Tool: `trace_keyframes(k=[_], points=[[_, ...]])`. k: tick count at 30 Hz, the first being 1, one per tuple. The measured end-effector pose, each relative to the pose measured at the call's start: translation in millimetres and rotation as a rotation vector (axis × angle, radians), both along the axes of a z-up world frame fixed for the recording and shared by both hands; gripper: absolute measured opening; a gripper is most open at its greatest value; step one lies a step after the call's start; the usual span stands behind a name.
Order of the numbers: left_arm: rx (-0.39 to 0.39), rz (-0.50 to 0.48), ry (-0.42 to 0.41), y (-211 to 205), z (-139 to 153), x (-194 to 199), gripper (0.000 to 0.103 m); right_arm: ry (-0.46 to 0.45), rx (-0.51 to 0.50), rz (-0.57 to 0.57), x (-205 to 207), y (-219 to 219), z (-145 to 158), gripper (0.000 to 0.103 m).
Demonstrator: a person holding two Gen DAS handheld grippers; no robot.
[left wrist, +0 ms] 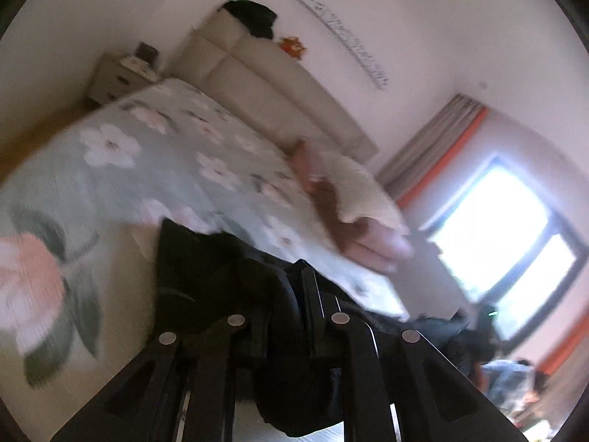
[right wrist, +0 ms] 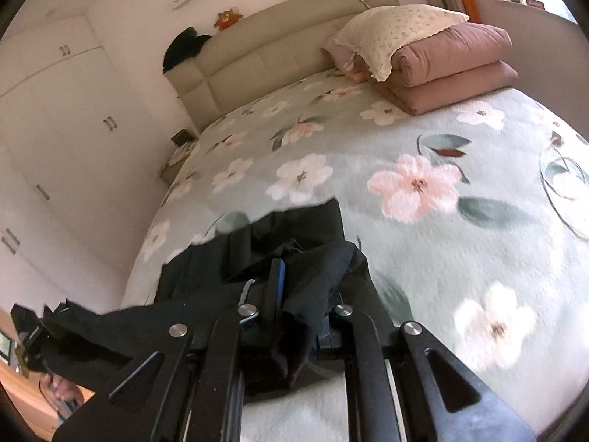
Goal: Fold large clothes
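**Gripping black garment at two points above the bed**

Holding state, both sides: left gripper (left wrist: 294, 276) has its jaws nearly closed, pinched on the black garment (left wrist: 206, 269). Right gripper (right wrist: 283, 276) is the same, jaws almost together with a bunched fold of the garment (right wrist: 294, 228) between the pads.

Garment location: it hangs from both grippers over the near part of the bed, above the floral bedspread (right wrist: 423, 140). In the right wrist view the cloth spreads off to the left, towards the other gripper at the frame edge. Whether its lower edge touches the bedspread I cannot tell. The left wrist view is motion-blurred.

Other items on the bed, well apart from the garment:
- folded pink quilt (right wrist: 456, 70) at the head end
- cream pillow (right wrist: 397, 25) resting on top of the quilt
- beige padded headboard (right wrist: 265, 62) with a dark piece of clothing (right wrist: 186, 49) draped over one end and a small orange plush toy (right wrist: 228, 18) on top

White wardrobe (right wrist: 66, 118) stands along the wall, doors closed, contents hidden. Nightstand (left wrist: 114, 77) sits beside the headboard, drawers closed, small items on top too blurred to identify.
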State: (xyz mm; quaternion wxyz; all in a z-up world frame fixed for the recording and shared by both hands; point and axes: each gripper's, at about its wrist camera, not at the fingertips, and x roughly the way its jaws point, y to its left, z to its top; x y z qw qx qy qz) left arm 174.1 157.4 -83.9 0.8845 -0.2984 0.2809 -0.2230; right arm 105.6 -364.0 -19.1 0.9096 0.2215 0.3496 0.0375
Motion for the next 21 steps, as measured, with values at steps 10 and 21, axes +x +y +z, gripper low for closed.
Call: trace_keyframes(k=[10, 21], points=[[0.338, 0.112, 0.258, -43.4, -116.0, 126.4, 0.017, 0.219, -0.157, -0.034, 134.8, 29.5, -108.8, 0.023], [0.318, 0.031, 0.289, -42.4, -163.8, 148.9, 0.018, 0.274, -0.178, -0.02, 148.5, 35.5, -167.9, 0.029]])
